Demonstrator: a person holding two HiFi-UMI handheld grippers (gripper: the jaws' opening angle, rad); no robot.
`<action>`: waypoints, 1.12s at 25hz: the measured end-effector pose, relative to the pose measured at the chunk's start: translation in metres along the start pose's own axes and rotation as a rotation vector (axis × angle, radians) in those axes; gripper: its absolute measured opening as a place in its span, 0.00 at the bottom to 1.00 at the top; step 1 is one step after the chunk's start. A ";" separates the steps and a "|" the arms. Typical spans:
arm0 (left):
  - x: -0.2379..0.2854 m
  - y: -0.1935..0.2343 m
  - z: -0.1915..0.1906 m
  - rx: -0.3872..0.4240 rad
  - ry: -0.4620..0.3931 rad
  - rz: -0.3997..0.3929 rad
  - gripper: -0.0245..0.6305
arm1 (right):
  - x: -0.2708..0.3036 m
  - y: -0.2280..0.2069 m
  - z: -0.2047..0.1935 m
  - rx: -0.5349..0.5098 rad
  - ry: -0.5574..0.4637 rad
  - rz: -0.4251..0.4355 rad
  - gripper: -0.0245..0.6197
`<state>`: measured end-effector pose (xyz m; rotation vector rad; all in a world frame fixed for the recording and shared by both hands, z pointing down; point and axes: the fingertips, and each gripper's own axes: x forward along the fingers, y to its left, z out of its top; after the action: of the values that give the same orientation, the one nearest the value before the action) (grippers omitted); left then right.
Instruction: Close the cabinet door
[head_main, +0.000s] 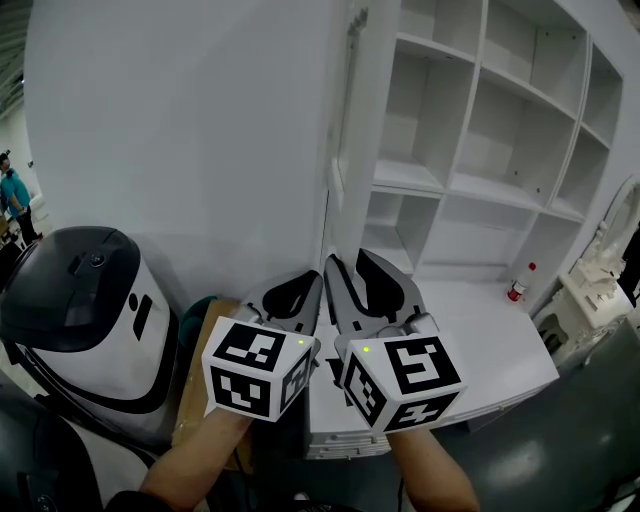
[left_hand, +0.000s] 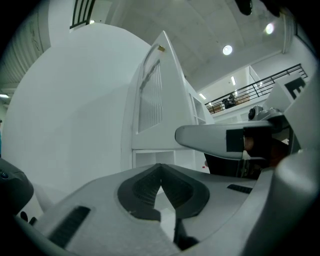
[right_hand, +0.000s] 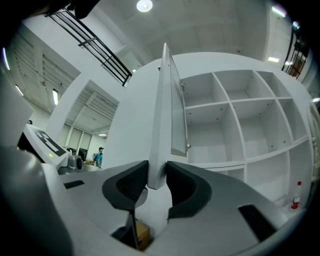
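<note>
Right gripper (right_hand: 156, 175) pinches the lower edge of the cabinet door (right_hand: 164, 110), which stands swung wide out from the cabinet (right_hand: 235, 102). Left gripper (left_hand: 161, 169) has its jaws together, empty. I'd hold the pinch square and follow the hinge arc toward the cabinet.

On this feed my left gripper (left_hand: 161, 166) sits low in frame, its dark pads closed tip to tip with nothing between them. Beyond them the cabinet door (left_hand: 150, 95) stands open, almost edge-on, with white shelves (left_hand: 196, 112) behind it. The right gripper (left_hand: 200, 139) reaches in level from the right, its tip by the door's lower part; I can't tell whether it touches. A ceiling light (left_hand: 227, 49) glows overhead.
</note>
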<state>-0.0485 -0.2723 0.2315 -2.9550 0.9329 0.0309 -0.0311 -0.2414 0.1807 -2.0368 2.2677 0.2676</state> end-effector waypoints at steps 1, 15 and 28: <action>0.002 -0.001 0.000 0.002 -0.001 -0.005 0.05 | -0.001 -0.001 0.000 0.002 -0.004 -0.001 0.22; 0.023 -0.033 0.006 0.023 -0.011 -0.088 0.05 | -0.015 -0.033 -0.001 0.014 0.015 -0.058 0.18; 0.042 -0.058 0.011 0.039 -0.019 -0.107 0.05 | -0.026 -0.064 -0.002 0.029 0.027 -0.037 0.17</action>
<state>0.0189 -0.2481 0.2213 -2.9577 0.7625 0.0372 0.0352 -0.2231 0.1827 -2.0777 2.2331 0.2045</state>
